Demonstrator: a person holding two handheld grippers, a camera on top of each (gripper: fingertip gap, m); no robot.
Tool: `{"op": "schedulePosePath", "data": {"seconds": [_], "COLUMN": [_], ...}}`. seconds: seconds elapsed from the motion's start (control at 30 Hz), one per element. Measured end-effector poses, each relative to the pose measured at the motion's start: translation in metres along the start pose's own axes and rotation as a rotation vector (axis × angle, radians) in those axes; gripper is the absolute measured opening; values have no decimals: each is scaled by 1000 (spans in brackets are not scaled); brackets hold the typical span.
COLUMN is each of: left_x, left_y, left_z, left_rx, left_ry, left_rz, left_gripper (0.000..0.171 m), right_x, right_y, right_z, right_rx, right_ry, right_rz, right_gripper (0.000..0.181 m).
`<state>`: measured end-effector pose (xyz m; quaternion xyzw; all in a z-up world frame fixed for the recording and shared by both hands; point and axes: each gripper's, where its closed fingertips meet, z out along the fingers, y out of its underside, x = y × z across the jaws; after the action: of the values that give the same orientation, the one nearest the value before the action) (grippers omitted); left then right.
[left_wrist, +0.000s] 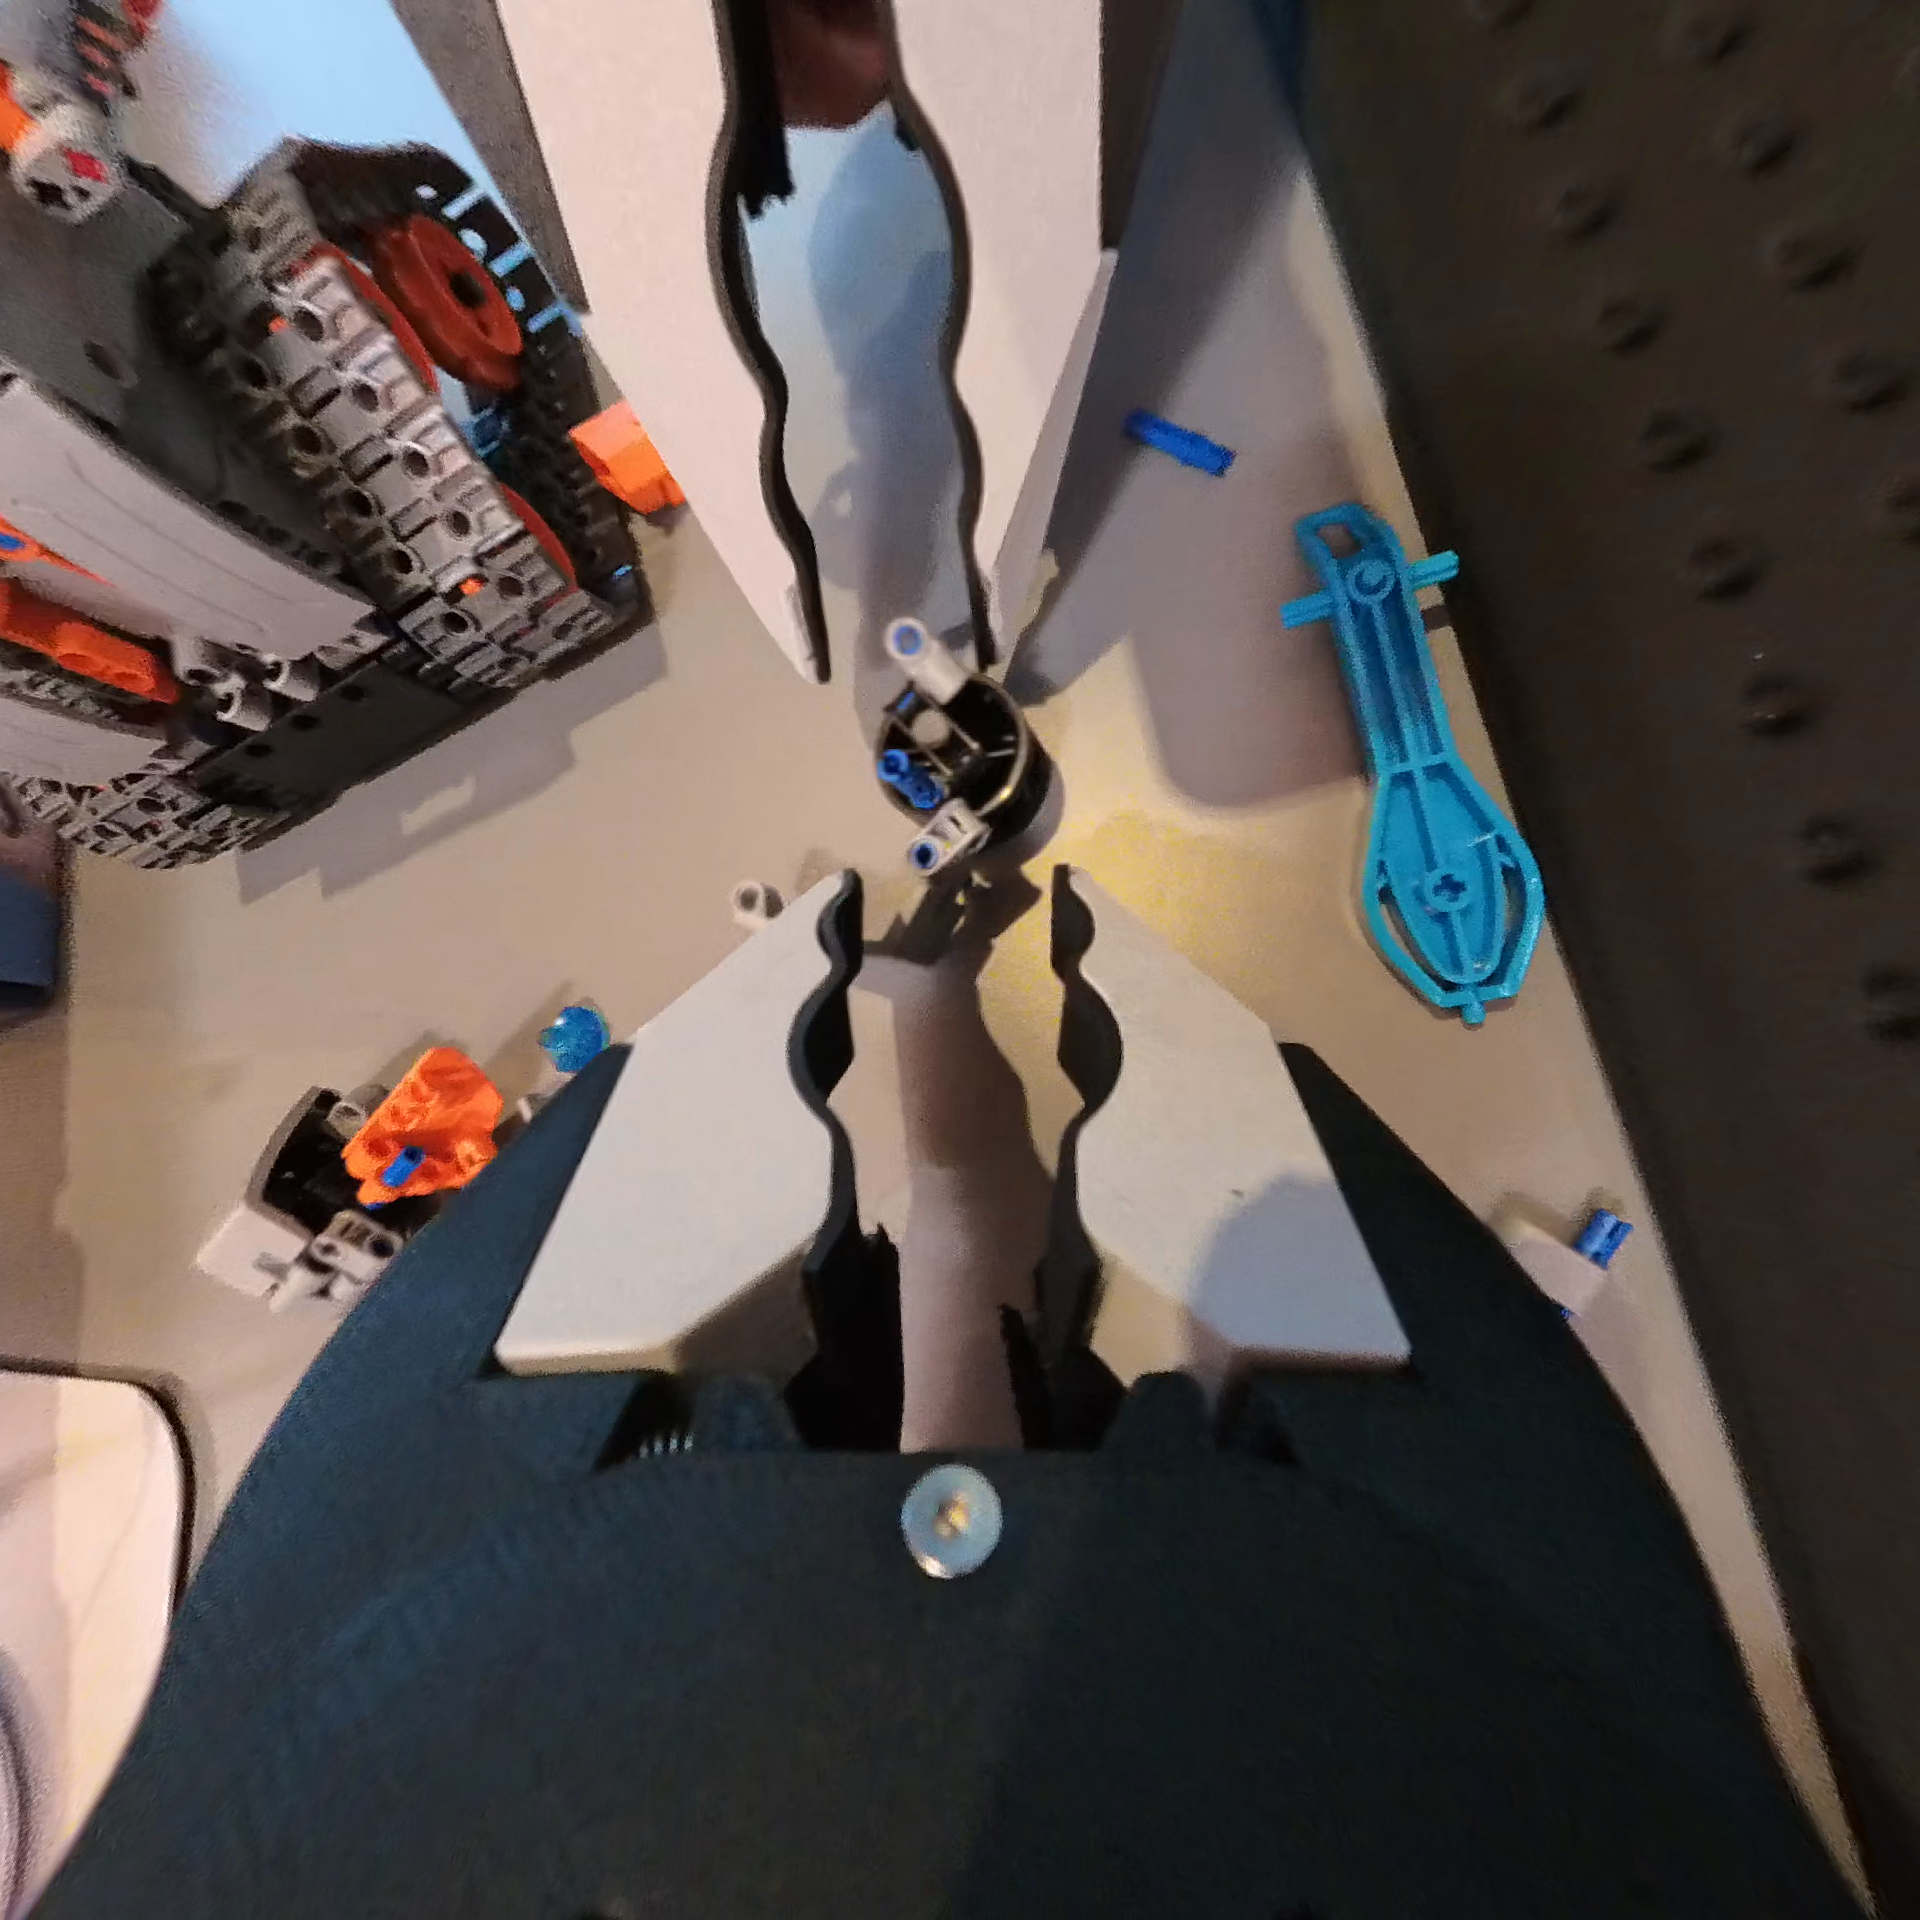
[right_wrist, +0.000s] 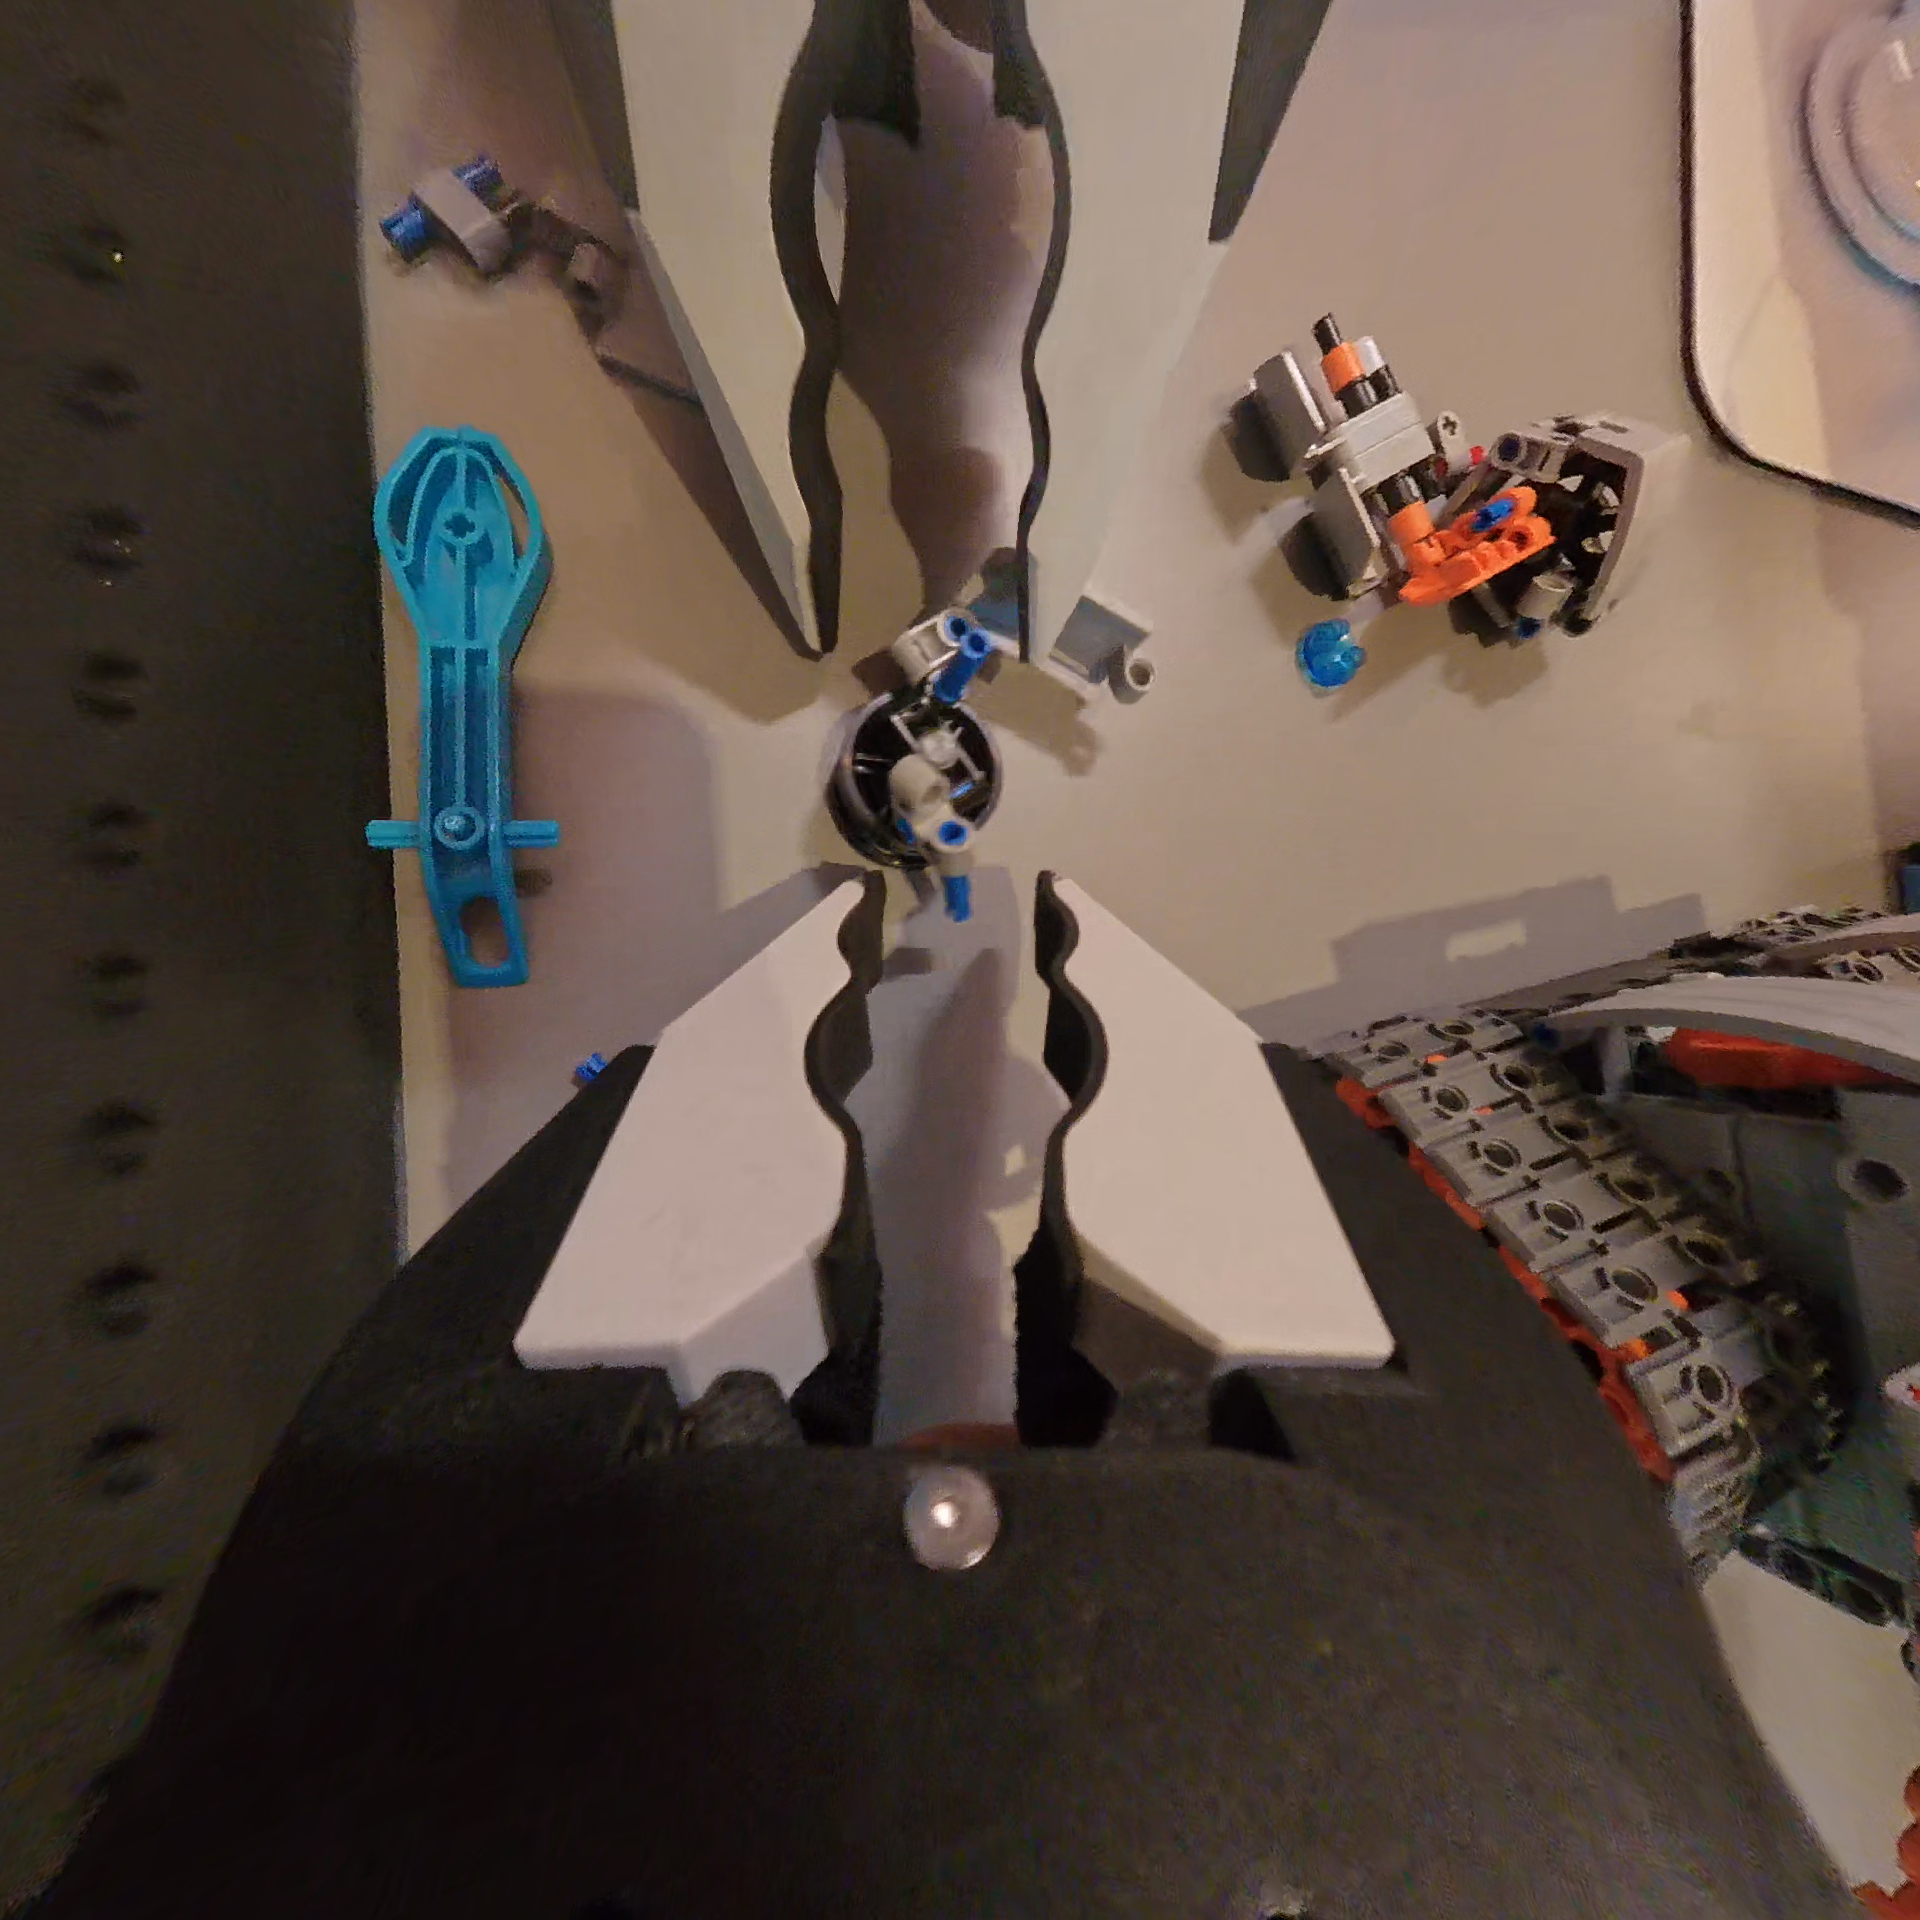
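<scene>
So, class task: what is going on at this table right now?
Two handheld grippers face each other over a beige table. Between them sits a small black round building-brick part with grey and blue pins. The left gripper and the right gripper both have open jaws, tips close to the part, neither clamping it. A turquoise plastic brick-separating tool and a grey-and-orange tracked brick vehicle lie nearby.

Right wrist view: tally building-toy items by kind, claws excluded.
Turquoise tool: 1
Tracked model: 1
Orange-grey subassembly: 1
Black hub with pinned connectors: 1
Blue round stud: 1
Grey bush: 1
Loose blue pin: 1
Grey connector with blue pins: 1
Total: 8
</scene>
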<state>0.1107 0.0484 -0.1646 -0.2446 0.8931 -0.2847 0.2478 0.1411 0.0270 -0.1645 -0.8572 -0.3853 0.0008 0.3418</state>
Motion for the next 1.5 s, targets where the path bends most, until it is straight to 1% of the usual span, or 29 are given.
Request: {"op": "schedulePosePath", "data": {"seconds": [0.07,0.13,0.23,0.3,0.37,0.47,0.7,0.93,1.03,1.5], "left_x": [-2,-1,0,1,0,1,8,15,16,16], "left_y": [-2,1,10,6,6,3,-6,-7,-7,-9], "left_z": [-4,-1,5,4,3,2,2,8,12,15], "left_rx": [22,12,-37,-19,-7,12,40,34,34,51], "left_ry": [0,13,6,10,14,27,66,95,101,99], "left_rz": [-16,-23,-3,-14,-22,-30,-57,-66,-74,-77], "left_gripper": [35,32,28,23,20,21,36,35,30,29], "right_x": [2,-1,-7,-13,-16,-16,-17,-16,-16,-13], "right_y": [-1,0,6,3,3,4,4,3,2,3], "right_z": [-1,1,7,7,8,9,10,11,11,12], "right_rx": [13,8,-33,-26,-28,-33,-30,-29,-28,-32], "right_ry": [4,-19,-40,-61,-66,-66,-70,-66,-66,-51], "right_rz": [17,25,-3,-23,-39,-41,-41,-44,-46,-43], "right_gripper": [32,31,21,7,0,0,0,0,0,0]}}
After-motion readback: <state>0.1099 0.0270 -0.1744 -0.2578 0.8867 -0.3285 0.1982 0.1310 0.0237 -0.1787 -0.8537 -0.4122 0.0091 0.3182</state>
